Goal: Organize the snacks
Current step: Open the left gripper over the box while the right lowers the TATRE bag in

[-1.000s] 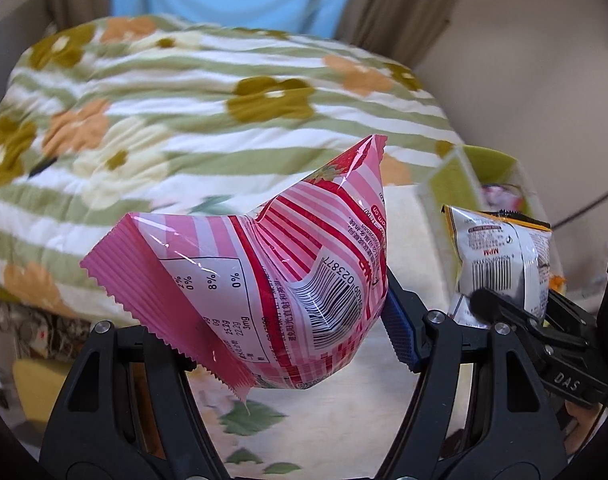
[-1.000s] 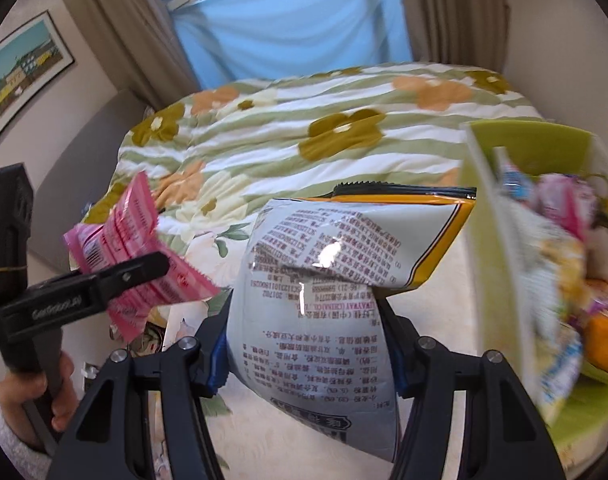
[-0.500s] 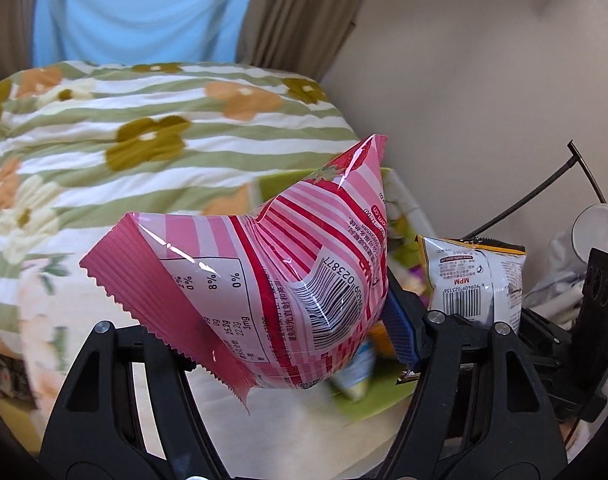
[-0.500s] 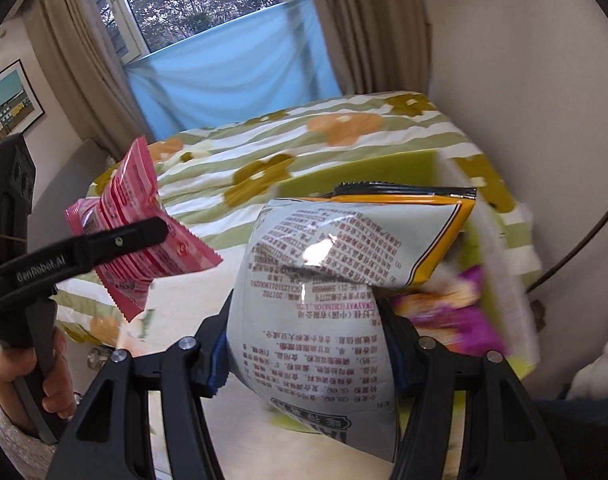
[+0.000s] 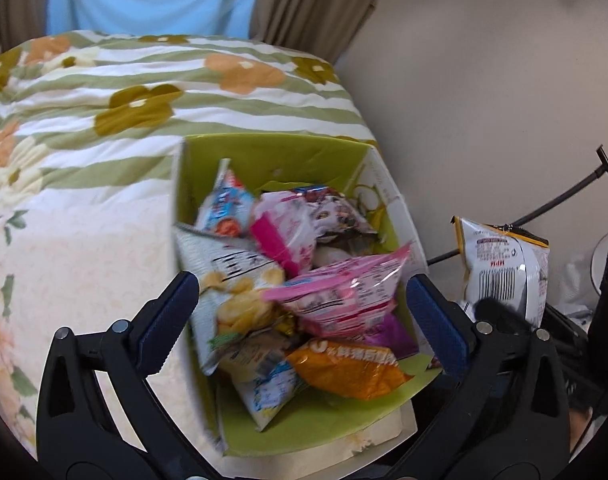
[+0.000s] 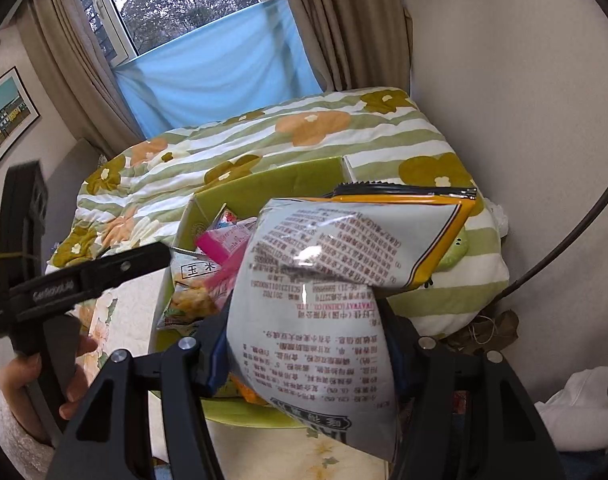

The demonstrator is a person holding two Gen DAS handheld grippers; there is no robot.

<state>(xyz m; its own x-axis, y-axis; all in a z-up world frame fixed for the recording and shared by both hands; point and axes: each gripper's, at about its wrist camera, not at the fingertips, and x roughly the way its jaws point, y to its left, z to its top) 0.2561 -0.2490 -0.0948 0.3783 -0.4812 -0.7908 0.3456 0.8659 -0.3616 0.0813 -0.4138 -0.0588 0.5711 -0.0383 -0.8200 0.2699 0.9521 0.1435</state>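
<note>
Inside the green box [image 5: 264, 156] on the bed, the pink striped snack packet [image 5: 344, 294] lies on top of the heap, above an orange packet [image 5: 344, 368] and beside a corn-snack bag [image 5: 232, 292]. The left hand-held gripper [image 5: 302, 304] hangs over the box with its jaws wide apart and nothing between them. The right hand-held gripper [image 6: 304, 344] is clamped on a white-and-orange snack bag [image 6: 336, 280], held above the box's near edge. A floral green-striped quilt [image 6: 312, 128] lies behind the box.

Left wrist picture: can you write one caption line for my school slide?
Open left gripper above the green box of snacks, a pink striped packet lying on top.
</note>
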